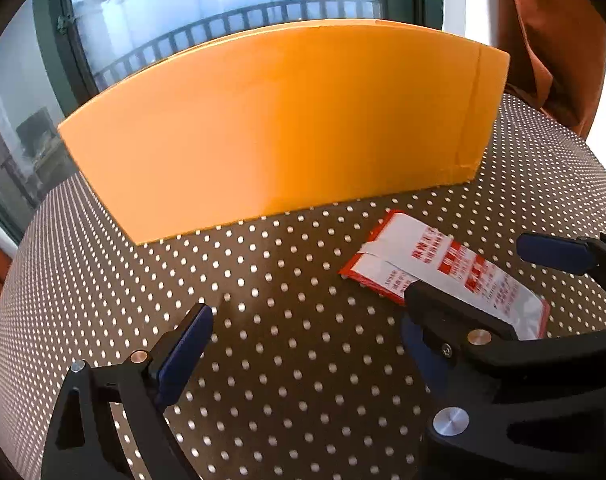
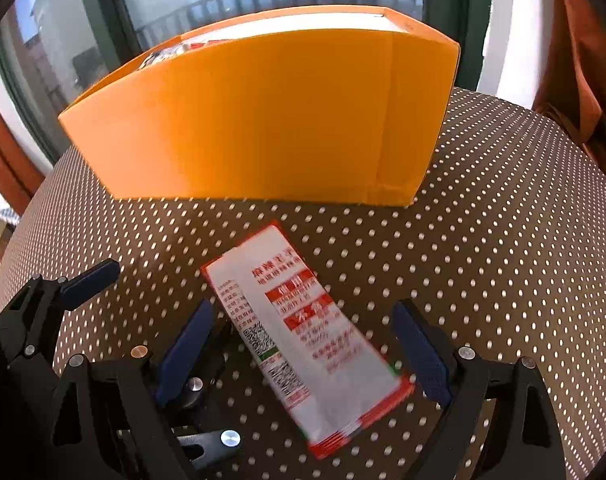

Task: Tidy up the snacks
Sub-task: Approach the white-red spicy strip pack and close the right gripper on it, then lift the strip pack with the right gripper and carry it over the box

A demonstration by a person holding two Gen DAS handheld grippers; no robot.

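A white snack packet with a red border and red print lies flat on the dotted tablecloth, in front of an orange box. My right gripper hangs open over it, one pad on each side and neither touching. Several packets show over the box's rim. In the left wrist view the same packet lies to the right, partly behind my finger. My left gripper is open over bare cloth before the box. A blue pad of the right gripper shows at the far right.
A window with a railing stands behind the box. An orange curtain hangs at the back right, close to the table's edge. The two grippers sit side by side; the left one's pad shows at the left of the right wrist view.
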